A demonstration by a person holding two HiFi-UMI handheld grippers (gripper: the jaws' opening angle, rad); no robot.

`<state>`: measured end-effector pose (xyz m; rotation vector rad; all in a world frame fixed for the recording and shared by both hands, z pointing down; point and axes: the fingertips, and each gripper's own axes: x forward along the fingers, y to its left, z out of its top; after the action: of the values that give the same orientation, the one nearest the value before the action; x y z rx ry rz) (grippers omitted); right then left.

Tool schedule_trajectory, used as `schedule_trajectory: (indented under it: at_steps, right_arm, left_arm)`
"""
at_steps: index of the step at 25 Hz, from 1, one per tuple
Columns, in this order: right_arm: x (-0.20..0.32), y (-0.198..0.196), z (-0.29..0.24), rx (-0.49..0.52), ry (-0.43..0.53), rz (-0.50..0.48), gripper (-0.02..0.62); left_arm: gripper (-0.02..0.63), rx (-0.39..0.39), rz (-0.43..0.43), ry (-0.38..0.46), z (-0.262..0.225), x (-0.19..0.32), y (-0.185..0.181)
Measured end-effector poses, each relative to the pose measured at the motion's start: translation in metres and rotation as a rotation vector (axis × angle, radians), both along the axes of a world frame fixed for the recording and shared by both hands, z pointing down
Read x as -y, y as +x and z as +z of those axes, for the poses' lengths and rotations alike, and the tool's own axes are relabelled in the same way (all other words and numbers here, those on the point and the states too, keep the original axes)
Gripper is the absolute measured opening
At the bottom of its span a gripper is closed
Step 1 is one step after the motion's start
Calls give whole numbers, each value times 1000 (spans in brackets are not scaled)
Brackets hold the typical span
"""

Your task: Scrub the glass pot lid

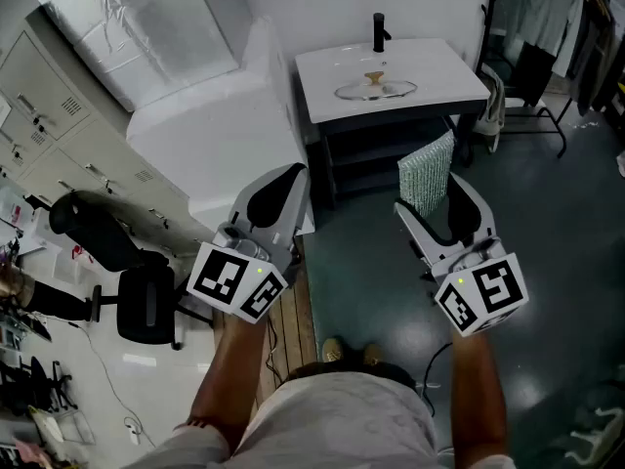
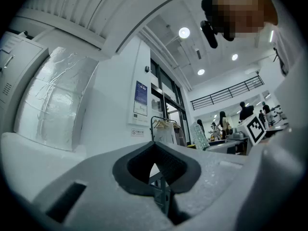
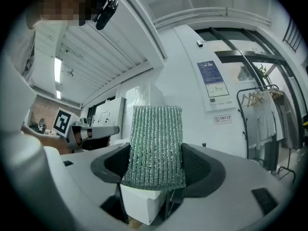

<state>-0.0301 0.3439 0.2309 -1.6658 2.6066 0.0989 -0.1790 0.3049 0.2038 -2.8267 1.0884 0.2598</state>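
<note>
The scrub pad [image 3: 154, 146] is showing a rough, ribbed, glittery weave; the glass pot lid [image 1: 375, 90] is gleaming, apparently smooth, on the glossy white washstand [image 1: 449, 71].

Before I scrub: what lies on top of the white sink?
A glass lid with a knob, before a black tap. What is beneath the lid cannot be made out.

The lid [image 1: 375, 89] on the far tabletop [image 1: 322, 71] is too small for me to judge its surface. My right claw [image 3: 155, 170] hides the sponge [image 3: 155, 138] base. The head view's bottom edge cuts off my forearms [image 1: 234, 379].
</note>
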Motion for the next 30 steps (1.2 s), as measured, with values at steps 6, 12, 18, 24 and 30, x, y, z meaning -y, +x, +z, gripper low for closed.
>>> schedule_trajectory:
  at_steps: [6,12,18,24,30]
  right_arm:
    - [-2,-2,-2,14,-3,-12,336]
    - [-6,3,-1,53,-14,-24,337]
    - [-4,15,-2,75,-16,-26,337]
    - [3,21,-3,77,-11,-53,337]
    - [6,37,-4,77,-7,-88,337]
  left_arm:
    - [15,-5,8,2,-2,1,0]
    - [15,-14,11,-5,0,1,5]
    - [15,-17,0,-10,1,2,11]
    - [15,-9,-24,-11,1,5,18]
    - [15,-10,-58,-4,-1,7,32]
